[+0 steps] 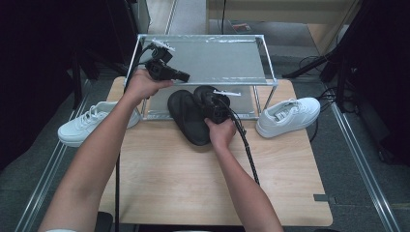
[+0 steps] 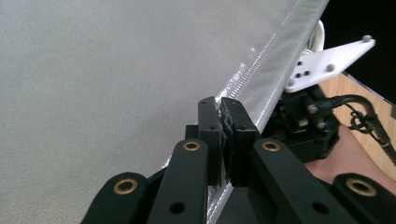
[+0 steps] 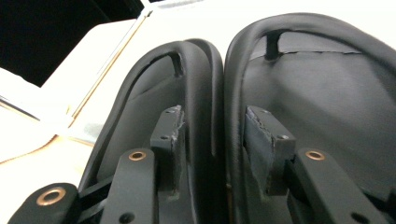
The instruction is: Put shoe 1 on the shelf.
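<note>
Left arm: I see my bare forearm run up from the lower left edge, elbow low, wrist raised. Left hand (image 1: 141, 83): wrapped round the gripper body. Left gripper (image 1: 185, 76): held high, pointing right, jaws pressed together. Right arm: bare forearm slants up from the bottom centre. Right hand (image 1: 222, 133): grips from behind. Right gripper (image 1: 209, 102): low, pointing away from me, jaws parted, pads (image 3: 173, 133) well apart.

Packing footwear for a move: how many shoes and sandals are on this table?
4: one white sneaker at the table's left edge, another white sneaker at the right, and two black sandals side by side at the rack's lower shelf.
</note>
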Action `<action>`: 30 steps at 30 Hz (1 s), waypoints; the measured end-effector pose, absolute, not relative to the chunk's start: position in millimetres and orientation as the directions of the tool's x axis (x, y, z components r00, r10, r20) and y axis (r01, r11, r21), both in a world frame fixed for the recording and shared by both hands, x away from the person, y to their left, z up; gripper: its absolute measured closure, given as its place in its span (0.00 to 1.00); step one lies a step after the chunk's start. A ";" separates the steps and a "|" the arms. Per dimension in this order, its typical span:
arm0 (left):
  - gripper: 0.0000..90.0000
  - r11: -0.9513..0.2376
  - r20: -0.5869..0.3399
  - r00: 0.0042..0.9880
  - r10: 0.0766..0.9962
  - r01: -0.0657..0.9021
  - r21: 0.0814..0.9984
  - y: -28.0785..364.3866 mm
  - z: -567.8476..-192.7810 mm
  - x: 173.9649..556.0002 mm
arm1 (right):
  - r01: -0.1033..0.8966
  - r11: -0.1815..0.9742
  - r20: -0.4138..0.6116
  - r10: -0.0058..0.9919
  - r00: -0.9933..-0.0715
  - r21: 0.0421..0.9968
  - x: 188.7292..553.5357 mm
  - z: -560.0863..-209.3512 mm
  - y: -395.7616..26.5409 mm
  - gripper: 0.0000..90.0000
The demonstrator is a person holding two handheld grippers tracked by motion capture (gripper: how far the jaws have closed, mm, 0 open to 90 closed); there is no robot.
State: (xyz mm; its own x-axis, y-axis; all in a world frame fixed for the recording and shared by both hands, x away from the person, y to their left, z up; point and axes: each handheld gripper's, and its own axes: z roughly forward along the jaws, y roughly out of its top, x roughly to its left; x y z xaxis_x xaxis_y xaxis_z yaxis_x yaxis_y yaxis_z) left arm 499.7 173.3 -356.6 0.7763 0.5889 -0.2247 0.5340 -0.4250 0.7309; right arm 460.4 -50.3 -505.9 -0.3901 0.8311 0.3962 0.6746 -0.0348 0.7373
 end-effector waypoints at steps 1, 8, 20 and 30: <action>0.97 -0.426 -0.225 0.776 0.590 0.536 0.729 173.3 -356.3 499.8 | 0.663 -0.033 0.390 0.831 -0.398 0.748 459.6 -505.9 -52.4 0.64; 0.97 -0.431 -0.221 0.775 0.592 0.537 0.725 172.4 -355.4 499.6 | 0.648 0.002 0.367 0.823 -0.434 0.761 442.7 -498.6 -60.8 0.66; 0.97 -0.436 -0.220 0.773 0.595 0.541 0.719 172.1 -354.6 500.0 | 0.612 0.093 0.342 0.758 -0.555 0.786 405.5 -485.2 -79.3 0.96; 0.97 -0.433 -0.227 0.764 0.603 0.553 0.711 171.1 -353.7 500.5 | 0.584 0.211 0.279 0.720 -0.635 0.784 371.3 -493.2 -92.0 1.00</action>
